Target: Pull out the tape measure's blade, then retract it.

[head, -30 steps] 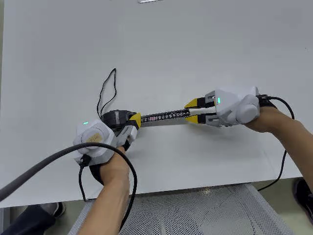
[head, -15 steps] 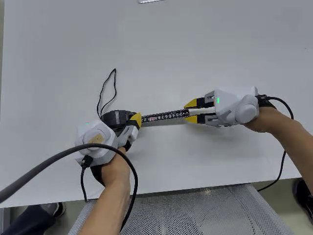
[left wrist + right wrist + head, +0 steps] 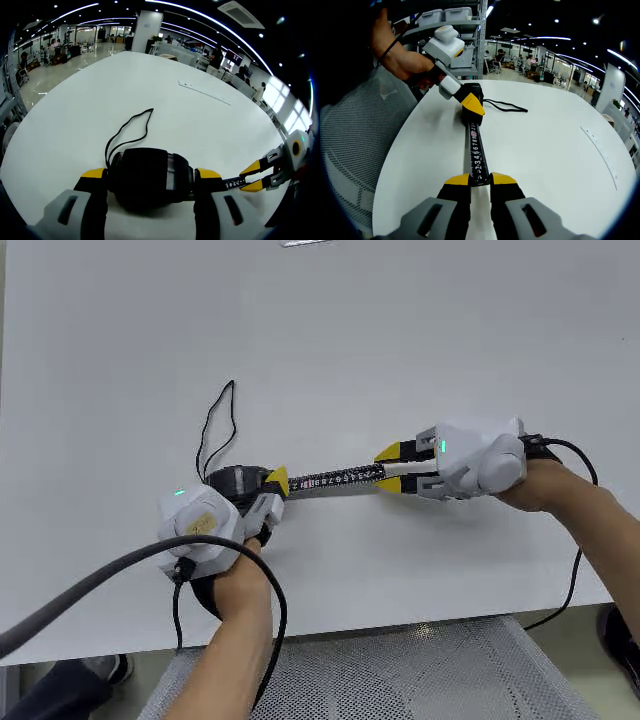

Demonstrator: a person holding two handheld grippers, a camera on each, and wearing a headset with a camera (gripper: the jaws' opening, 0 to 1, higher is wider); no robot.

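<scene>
Both pinch: left gripper (image 3: 151,175) clamps the tape measure (image 3: 238,481), right gripper (image 3: 480,179) nips its blade (image 3: 476,149), tip hidden.

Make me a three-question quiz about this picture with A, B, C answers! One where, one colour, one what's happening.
1. Where is the black tape measure case? A. On a chair B. Between the left gripper's jaws C. Under a box
2. What colour are the right gripper's tips? A. Green B. Red C. Yellow
3. The blade is: A. Pulled out B. Fully wound in C. Snapped
Answers: B, the jaws clamp it; C, both tips are yellow; A, it stretches from the case to the right gripper, which pinches its end.
</scene>
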